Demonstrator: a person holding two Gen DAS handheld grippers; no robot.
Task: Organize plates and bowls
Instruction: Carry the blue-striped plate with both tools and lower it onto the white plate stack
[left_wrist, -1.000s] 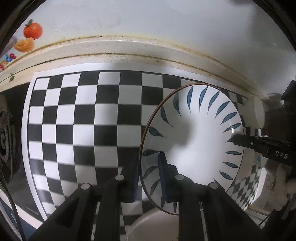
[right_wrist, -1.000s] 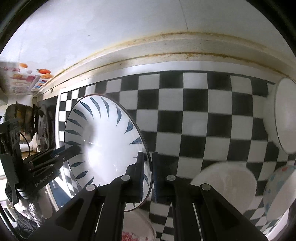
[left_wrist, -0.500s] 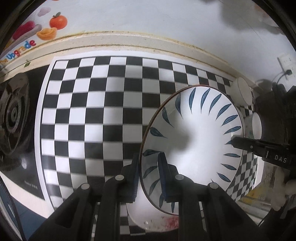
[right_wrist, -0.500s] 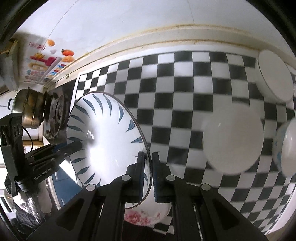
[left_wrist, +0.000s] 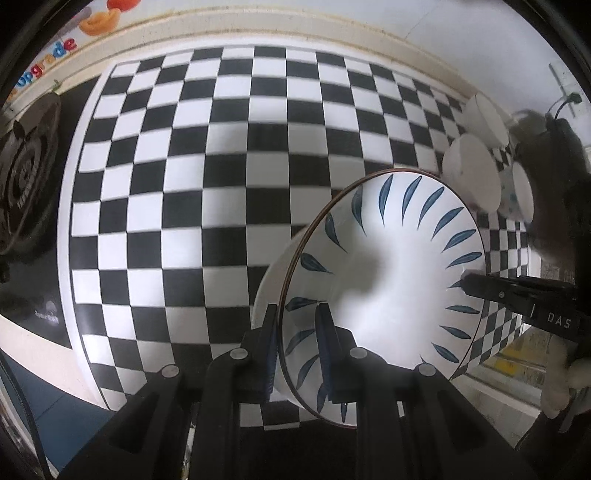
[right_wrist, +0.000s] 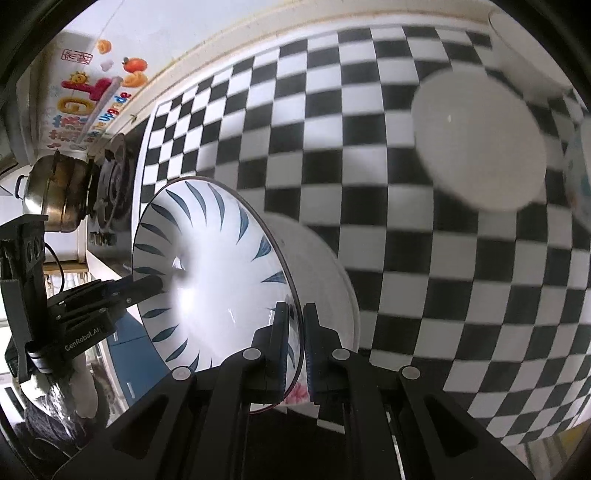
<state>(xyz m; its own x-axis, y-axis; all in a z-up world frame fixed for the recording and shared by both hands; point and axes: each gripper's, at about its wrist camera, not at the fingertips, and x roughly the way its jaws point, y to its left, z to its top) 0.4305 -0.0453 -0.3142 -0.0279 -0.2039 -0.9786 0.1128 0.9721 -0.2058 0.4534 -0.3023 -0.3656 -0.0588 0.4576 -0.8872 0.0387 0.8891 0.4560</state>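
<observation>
A white bowl with blue leaf marks (left_wrist: 391, 280) is held in the air above the checkered mat (left_wrist: 207, 177). My left gripper (left_wrist: 295, 343) is shut on its rim on one side. My right gripper (right_wrist: 294, 343) is shut on the opposite rim of the same bowl (right_wrist: 207, 280). Each gripper shows in the other's view, the right one (left_wrist: 517, 295) and the left one (right_wrist: 110, 295). Right under the held bowl a white bowl with pink flowers (right_wrist: 321, 280) sits on the mat.
White bowls (right_wrist: 476, 144) (left_wrist: 469, 173) stand at the mat's right side, with a patterned bowl (left_wrist: 517, 192) beside them. A gas stove (left_wrist: 26, 177) and a metal pot (right_wrist: 59, 199) are to the left. The wall runs along the back.
Both grippers have lifted the blue-leaf bowl higher and pulled back from the wall. More of the mat shows, and the flowered bowl now sits under the held bowl.
</observation>
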